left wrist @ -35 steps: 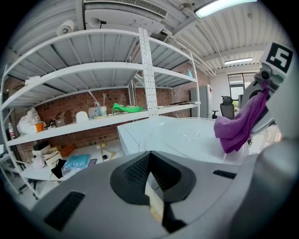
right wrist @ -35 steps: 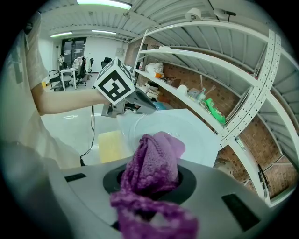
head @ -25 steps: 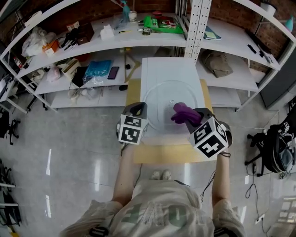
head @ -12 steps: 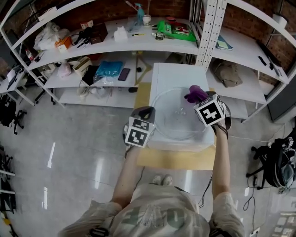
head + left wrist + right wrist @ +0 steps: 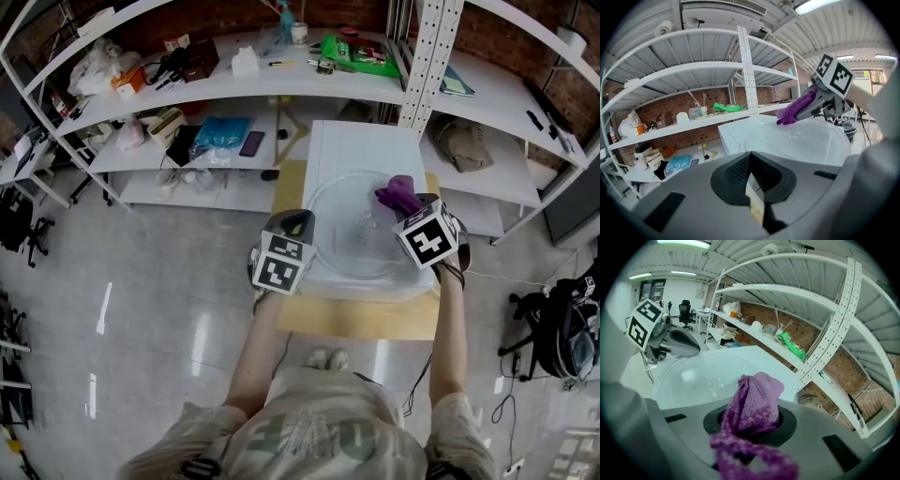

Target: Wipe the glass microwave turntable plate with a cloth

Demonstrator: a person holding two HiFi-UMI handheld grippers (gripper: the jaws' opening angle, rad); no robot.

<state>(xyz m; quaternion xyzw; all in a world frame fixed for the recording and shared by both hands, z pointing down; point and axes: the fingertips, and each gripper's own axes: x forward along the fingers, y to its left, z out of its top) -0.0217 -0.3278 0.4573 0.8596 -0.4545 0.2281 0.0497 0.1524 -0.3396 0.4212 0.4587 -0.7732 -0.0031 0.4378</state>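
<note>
- The right gripper [image 5: 407, 210] clamps the purple knitted cloth [image 5: 397, 194]; the left gripper [image 5: 297, 223] is closed, apparently empty, beside the glass turntable plate [image 5: 342, 248].
- Best to press the cloth flat and sweep overlapping arcs.

Head view, looking steeply down. The left gripper [image 5: 297, 223] points its tip at the near-left rim of the glass turntable plate [image 5: 330, 246]; whether it touches the glass cannot be told. The right gripper [image 5: 409, 208] holds a purple cloth [image 5: 397, 194] bunched at its front end, just ahead of it over the plate's right rim. The plate rests on a white tabletop [image 5: 356, 145] that stretches ahead of both grippers, and a tan board [image 5: 356, 317] shows behind them. Cluttered white shelves [image 5: 187, 84] stand beyond the tabletop. The person's forearms [image 5: 260, 347] run back from the grippers.
</note>
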